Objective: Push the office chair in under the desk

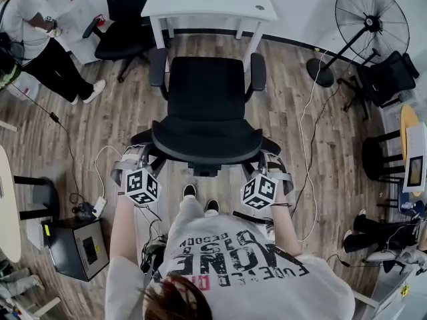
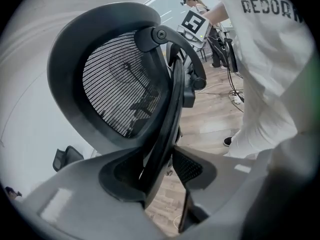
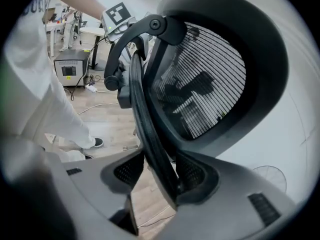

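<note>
Office chair [image 1: 205,105] stands on the wood-plank floor [image 1: 100,122] right in front of the person, its seat facing a white desk [image 1: 200,2] and close to the desk's legs. From the head view its base and wheels are hidden under the seat, and the curved backrest rim covers most of both sets of jaws.

The left gripper [image 1: 135,159] and right gripper [image 1: 273,162] sit at the two ends of the backrest [image 2: 120,84]. Each gripper view shows the jaws drawn narrow, with the thin black plastic frame edge pinched between the grey, mesh-textured pads [image 2: 192,166]. Behind the frame stretches fine ribbed mesh, see-through against the pale wall.

Farther off, the desk's far side is cut off by the picture's top edge, and a round wire-caged fan [image 1: 370,22] stands to its right.
</note>
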Available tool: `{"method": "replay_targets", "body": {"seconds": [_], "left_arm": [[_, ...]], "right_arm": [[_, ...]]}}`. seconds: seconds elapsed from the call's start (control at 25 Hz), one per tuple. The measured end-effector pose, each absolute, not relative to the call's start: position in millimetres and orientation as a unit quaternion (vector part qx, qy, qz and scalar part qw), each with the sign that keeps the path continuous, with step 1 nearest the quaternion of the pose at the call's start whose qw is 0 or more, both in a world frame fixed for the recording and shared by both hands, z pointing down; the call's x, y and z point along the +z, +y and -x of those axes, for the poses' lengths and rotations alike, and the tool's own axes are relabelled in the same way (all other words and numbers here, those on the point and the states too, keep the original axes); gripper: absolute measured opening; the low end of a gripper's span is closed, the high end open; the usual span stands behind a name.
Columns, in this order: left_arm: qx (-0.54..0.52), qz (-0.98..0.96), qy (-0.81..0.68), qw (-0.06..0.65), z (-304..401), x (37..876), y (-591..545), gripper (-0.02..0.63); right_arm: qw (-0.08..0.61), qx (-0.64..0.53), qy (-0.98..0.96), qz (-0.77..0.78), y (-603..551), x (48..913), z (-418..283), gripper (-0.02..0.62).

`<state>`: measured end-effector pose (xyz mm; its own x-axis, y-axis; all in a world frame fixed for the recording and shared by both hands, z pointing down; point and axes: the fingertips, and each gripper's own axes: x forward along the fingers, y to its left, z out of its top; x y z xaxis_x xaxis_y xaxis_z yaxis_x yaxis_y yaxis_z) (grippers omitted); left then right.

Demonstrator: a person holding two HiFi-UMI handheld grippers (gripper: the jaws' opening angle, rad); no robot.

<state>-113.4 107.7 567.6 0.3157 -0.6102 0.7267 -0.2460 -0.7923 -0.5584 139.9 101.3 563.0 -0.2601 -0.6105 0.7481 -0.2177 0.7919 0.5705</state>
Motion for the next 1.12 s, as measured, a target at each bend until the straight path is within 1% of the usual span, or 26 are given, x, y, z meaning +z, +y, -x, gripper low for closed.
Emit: {"method": "replay_targets", "body": {"seconds": [0.4, 1.12], "left_arm": [[-0.513, 0.791, 0.274, 0.192, 118.6, 567.2, 57.9, 0.192], [-0.511, 0.793, 0.266, 0.199, 135.6, 569.2, -16.5, 0.192]], "right_arm": [[0.559, -0.163, -0.763, -0.279, 49.6, 565.1, -135.1, 0.198], [0.559, -0.164, -0.754, -0.302, -20.8, 566.8, -118.2, 0.198]]}}
